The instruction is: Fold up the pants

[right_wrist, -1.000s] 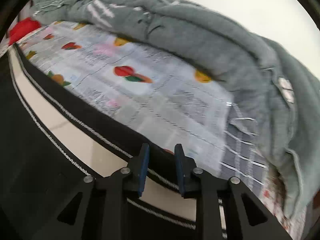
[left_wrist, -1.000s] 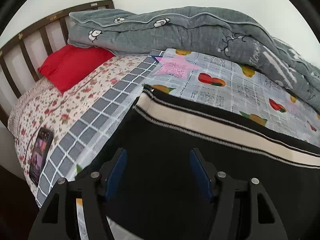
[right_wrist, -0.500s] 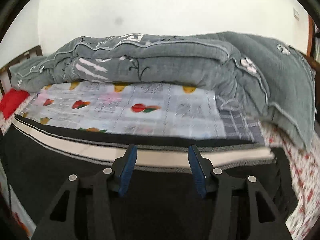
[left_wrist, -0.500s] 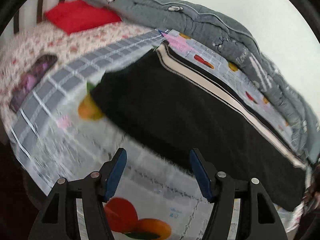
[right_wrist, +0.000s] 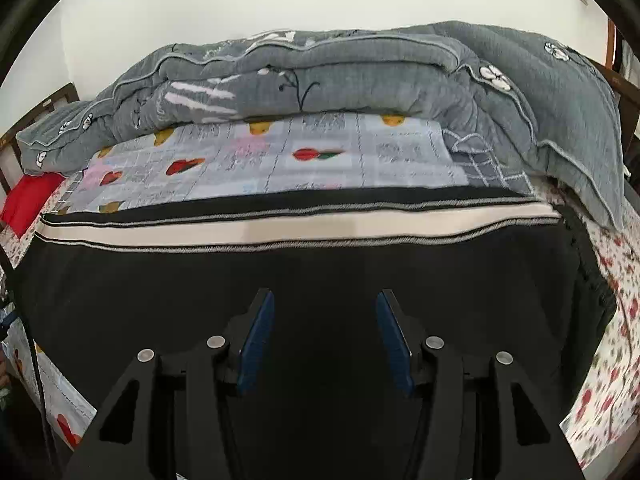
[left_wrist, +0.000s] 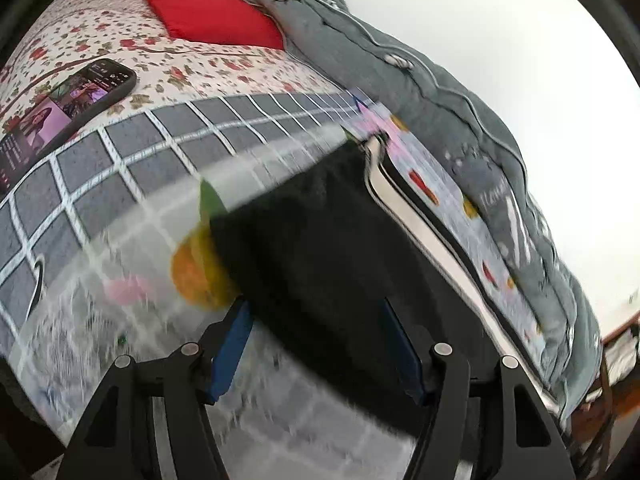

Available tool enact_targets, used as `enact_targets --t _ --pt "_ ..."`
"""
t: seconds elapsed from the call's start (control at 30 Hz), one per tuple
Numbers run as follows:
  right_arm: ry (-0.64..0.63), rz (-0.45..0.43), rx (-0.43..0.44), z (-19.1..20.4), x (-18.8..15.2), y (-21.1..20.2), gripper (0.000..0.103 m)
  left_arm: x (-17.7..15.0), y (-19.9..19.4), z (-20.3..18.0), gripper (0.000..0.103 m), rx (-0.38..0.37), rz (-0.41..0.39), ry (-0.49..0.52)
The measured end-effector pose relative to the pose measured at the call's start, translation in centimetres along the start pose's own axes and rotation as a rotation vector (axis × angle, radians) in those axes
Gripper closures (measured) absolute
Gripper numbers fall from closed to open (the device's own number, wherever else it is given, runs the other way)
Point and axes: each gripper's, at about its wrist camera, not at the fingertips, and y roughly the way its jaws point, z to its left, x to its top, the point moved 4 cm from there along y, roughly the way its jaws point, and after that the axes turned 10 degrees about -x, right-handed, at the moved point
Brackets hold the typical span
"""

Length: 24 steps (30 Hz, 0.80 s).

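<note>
we see the black pants point(right_wrist: 304, 280) lying flat on the fruit-print sheet point(right_wrist: 328, 160), just in front of the rolled grey quilt point(right_wrist: 360, 76), with their long axis running alongside that quilt and the cream side stripe point(right_wrist: 280, 228) on the quilt side. our right gripper point(right_wrist: 325, 340) hovers over the middle of the pants, jaws spread after just opening, nothing between them. our left gripper point(left_wrist: 316, 348) hangs spread and empty over the pants' end corner farthest from the quilt, on the side toward the red pillow point(left_wrist: 208, 4). we judge the left gripper is nearer to an end, so a lengthwise fold would start there.
</note>
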Motion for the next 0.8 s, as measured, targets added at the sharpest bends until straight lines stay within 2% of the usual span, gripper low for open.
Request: enact_targets --t 0.1,0.17,0.23,0.27,0.4,0.53,0.67,0.8 --pt "0.004 -0.01 0.022 1.1 -1.2 -0.6 0.051 1.3 0.6 0.5 0.044 -0.005 -0.018 -0.05" --pt "-0.023 -0.009 0.02 1.9 -2.0 -0.8 0.051 1.9 1.2 0.7 0.068 0.04 -0.017 -0.047" --pt "-0.058 -0.007 0.008 2.4 -2.5 -0.8 0.051 2.2 1.7 0.8 0.082 0.092 -0.015 -0.019" --pt "-0.075 -0.007 -0.002 2.4 -2.8 -0.8 0.051 2.3 1.7 0.9 0.084 0.096 -0.015 -0.015" --pt "-0.076 -0.01 -0.019 1.5 -3.6 -0.9 0.051 2.8 1.4 0.5 0.087 0.114 -0.036 0.0" --pt "-0.034 -0.026 -0.004 -0.4 -4.0 -1.4 0.051 2.9 1.5 -0.3 0.087 0.196 -0.033 0.009" --pt "-0.015 -0.061 0.007 -2.6 -4.8 -2.8 0.051 3.3 0.5 -4.7 0.09 0.291 -0.091 0.173" --pt "-0.012 -0.096 -0.01 -5.1 -5.3 -4.0 0.051 2.5 -0.1 -12.1 0.092 0.282 -0.138 0.349"
